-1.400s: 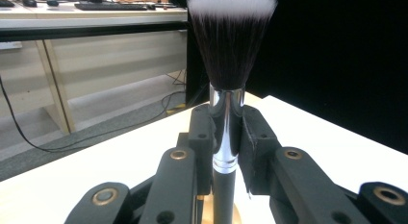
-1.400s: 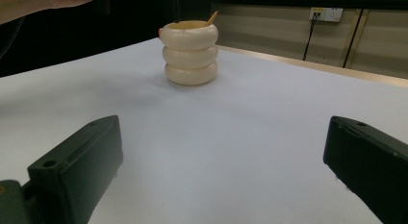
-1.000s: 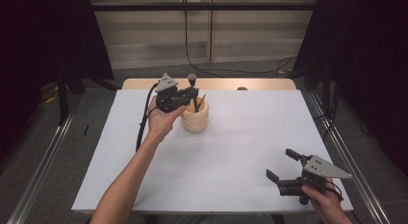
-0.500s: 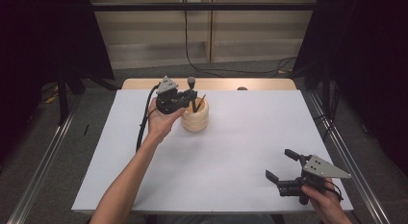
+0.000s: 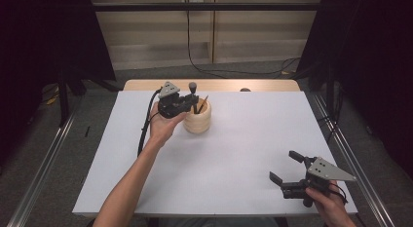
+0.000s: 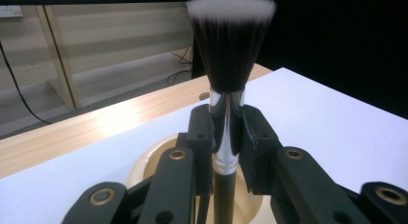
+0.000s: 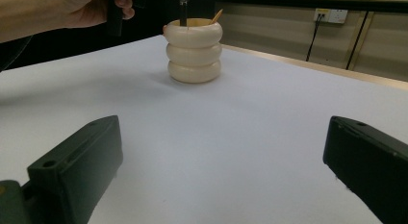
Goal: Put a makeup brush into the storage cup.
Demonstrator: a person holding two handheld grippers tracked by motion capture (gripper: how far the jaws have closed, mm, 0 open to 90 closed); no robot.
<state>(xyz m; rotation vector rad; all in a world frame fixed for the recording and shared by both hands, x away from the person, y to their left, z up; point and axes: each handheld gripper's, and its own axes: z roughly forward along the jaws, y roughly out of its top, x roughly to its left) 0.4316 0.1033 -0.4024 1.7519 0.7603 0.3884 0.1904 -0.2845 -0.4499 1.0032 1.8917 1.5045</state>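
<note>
The right gripper [image 5: 288, 169] rested at the table's [image 5: 243, 154] near right corner, jaws spread wide, holding nothing. Farther off, the left gripper [image 5: 191, 103] pinched the makeup brush [image 6: 226, 108] by its ferrule, upright over the cream ribbed holder [image 5: 197, 121]. Compared with the earlier frames, neither gripper had visibly shifted.

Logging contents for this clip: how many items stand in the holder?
2: a brush, upright at the holder's near-left rim, and a thin stick leaning right beside it. Shorter items may be hidden inside.
</note>
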